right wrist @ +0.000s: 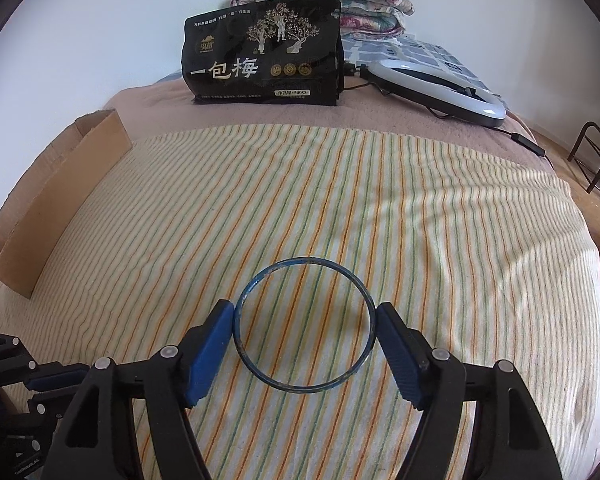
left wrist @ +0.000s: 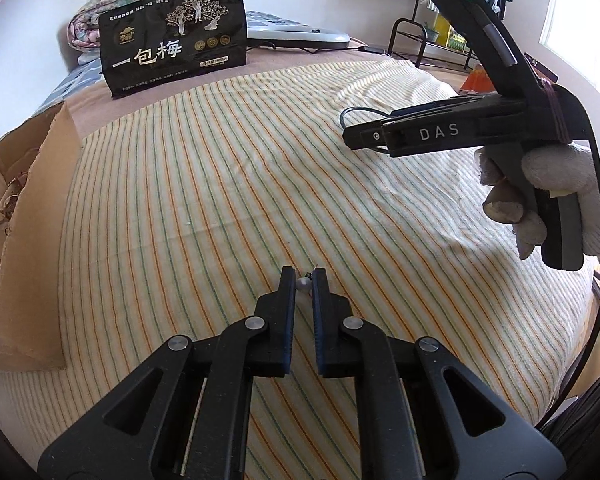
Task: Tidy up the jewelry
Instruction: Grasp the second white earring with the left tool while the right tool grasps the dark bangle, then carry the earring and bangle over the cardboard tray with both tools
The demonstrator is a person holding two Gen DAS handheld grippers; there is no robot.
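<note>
The right gripper has its fingers on both sides of the flat blue bangle, while the left gripper pinches a small earring.

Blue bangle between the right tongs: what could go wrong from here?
The bangle is pinched only at its two outer edges by the right tongs, so it might pivot or spring out. The small bead piece sits at the very tips of the left tongs and could drop onto the striped cloth.
</note>
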